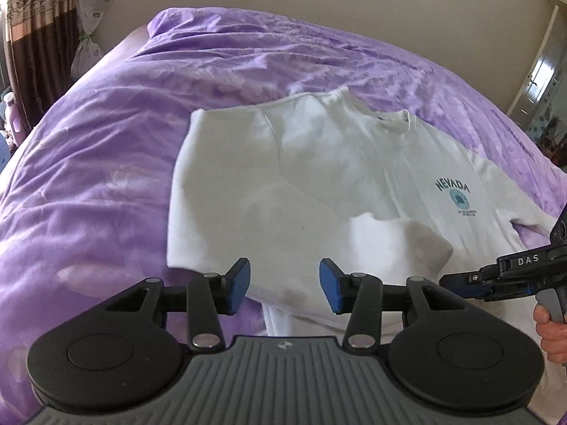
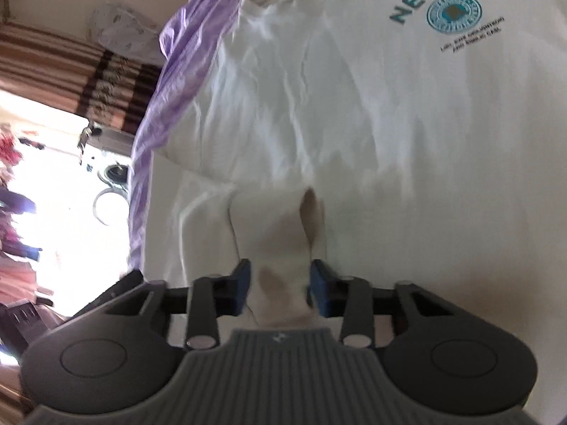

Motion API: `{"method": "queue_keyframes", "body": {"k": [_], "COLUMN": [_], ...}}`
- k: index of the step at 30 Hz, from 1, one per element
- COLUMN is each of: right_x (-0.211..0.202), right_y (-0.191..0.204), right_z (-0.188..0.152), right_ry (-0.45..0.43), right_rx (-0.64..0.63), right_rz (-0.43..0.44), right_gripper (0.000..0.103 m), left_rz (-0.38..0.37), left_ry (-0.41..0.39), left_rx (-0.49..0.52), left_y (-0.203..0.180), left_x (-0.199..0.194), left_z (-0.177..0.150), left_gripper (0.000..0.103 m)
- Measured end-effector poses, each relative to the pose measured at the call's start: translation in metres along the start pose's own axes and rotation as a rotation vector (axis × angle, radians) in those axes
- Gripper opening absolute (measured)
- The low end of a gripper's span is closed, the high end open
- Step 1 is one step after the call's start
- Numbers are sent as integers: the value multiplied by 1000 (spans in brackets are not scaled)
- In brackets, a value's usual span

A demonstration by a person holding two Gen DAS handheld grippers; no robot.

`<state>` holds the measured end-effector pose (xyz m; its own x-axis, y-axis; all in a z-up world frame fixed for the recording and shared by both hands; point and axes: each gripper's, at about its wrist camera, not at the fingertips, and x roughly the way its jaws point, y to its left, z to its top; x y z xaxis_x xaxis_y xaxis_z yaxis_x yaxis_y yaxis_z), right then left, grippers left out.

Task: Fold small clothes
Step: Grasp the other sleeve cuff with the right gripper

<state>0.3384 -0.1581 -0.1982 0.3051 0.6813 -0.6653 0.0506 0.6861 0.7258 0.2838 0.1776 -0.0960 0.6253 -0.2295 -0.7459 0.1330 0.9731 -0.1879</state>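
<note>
A white T-shirt (image 1: 319, 177) with a teal "NEVADA" print lies spread on a purple bedspread (image 1: 106, 177), its left sleeve folded in over the body. My left gripper (image 1: 284, 285) hovers open above the shirt's near hem, with nothing between its blue pads. In the left wrist view my right gripper (image 1: 457, 283) comes in low from the right at the shirt's near edge. The right wrist view shows that gripper (image 2: 280, 288) shut on a raised fold of the T-shirt (image 2: 389, 141), both pads against the cloth.
The bedspread (image 2: 156, 106) drops off at the bed's left edge. A brown patterned curtain (image 1: 39, 35) and a pink bottle (image 1: 14, 117) are at the far left. A hand (image 1: 551, 329) grips the right tool's handle. A washing machine (image 2: 106, 166) stands beyond the bed.
</note>
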Motion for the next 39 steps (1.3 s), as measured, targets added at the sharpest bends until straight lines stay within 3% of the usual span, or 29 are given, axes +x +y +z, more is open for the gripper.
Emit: {"method": "queue_keyframes", "body": {"k": [2, 5, 9, 11, 16, 18, 20, 22, 23, 24, 29, 33, 37, 39], "right_x": [0, -6, -35, -44, -16, -7, -15, -27, -33, -39, -36, -16, -11, -8], "right_y": [-1, 0, 15, 20, 5, -1, 1, 1, 0, -3, -31, -54, -50, -43], "right_z": [-3, -7, -19, -31, -63, -70, -69, -62, -56, -53, -23, -14, -18, -19], "right_ry": [5, 9, -46, -51, 86, 143, 133, 83, 52, 20, -52, -38, -29, -27], "right_rx": [-6, 5, -66, -113, -147, -132, -131, -105, -89, -71, 103, 219, 182, 151], "right_rz": [-5, 10, 67, 45, -69, -67, -60, -48, -42, -34, 9, 50, 93, 86], "right_gripper": [19, 1, 0, 0, 0, 0, 0, 13, 24, 44, 47, 47, 38, 7], "left_rz": [16, 65, 82, 89, 121, 122, 121, 118, 113, 107, 95, 90, 123, 135], "left_ry": [14, 45, 67, 75, 95, 94, 91, 81, 72, 62, 22, 3, -5, -17], "left_rx": [20, 51, 40, 34, 27, 24, 24, 25, 23, 21, 7, -12, -31, -56], "left_y": [-4, -9, -6, -5, -3, -2, -3, -4, -4, -4, -4, 1, 9, 14], "left_x": [2, 7, 11, 12, 17, 16, 13, 8, 5, 2, -11, -18, -20, -24], "left_z": [-4, -9, -13, -14, -16, -17, -18, -17, -16, -15, -6, -2, 1, 2], "left_gripper": [51, 48, 45, 45, 45, 45, 45, 45, 45, 45, 45, 45, 45, 45]}}
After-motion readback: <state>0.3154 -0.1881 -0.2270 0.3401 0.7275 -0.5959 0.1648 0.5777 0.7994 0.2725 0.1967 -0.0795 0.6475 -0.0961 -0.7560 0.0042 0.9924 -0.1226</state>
